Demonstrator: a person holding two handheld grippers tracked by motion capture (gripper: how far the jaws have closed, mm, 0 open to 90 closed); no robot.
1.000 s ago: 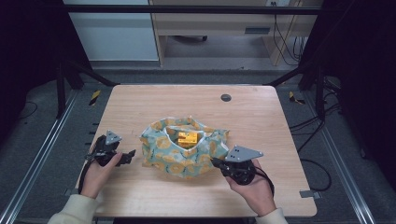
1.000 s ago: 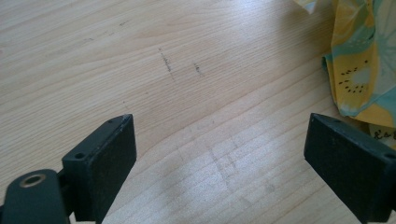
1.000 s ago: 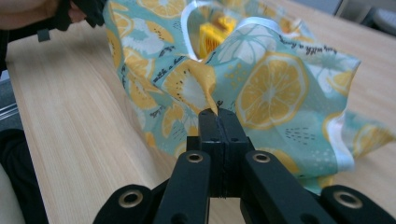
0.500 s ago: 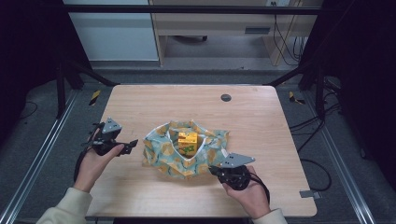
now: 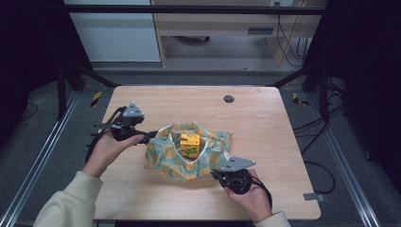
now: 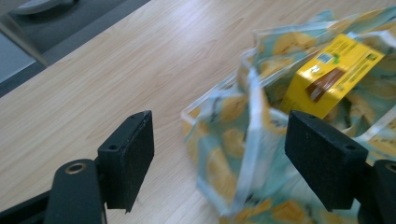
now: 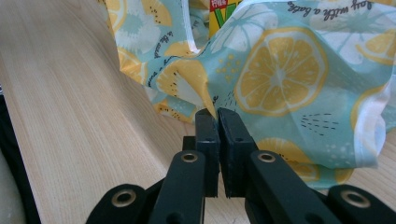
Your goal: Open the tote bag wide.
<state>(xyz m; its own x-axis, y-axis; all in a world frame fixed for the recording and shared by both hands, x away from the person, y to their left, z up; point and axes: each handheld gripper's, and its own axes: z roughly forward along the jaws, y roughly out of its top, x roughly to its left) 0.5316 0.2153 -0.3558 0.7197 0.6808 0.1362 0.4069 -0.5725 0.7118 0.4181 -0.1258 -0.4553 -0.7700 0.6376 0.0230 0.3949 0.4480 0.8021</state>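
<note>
Lemon-print cloth bag (image 5: 189,156) lies crumpled near the middle of the wooden counter (image 5: 265,123), its mouth open upward and edged with a pale hem. Inside it stands a yellow carton (image 5: 190,144), upright in the high view, with green print on its lower face; in the left gripper view the same carton (image 6: 334,70) leans behind a fold of the bag (image 6: 243,154).

At the bag's near right edge, the right gripper (image 5: 218,174) has its jaws pressed together on a pinch of the fabric; the right gripper view shows the two black jaws closed with a fold of the lemon cloth (image 7: 280,74) caught at their tips (image 7: 217,113). A hand (image 5: 250,198) holds this gripper from the counter's near edge.

At the bag's left edge, the left gripper (image 5: 150,136) is spread wide, its jaws (image 6: 219,140) standing apart, one over bare wood and the other over the cloth, gripping nothing. A hand (image 5: 106,151) in a cream sleeve (image 5: 66,203) holds it.

A small dark round disc (image 5: 229,99) sits on the counter's far side, well apart from the bag.
</note>
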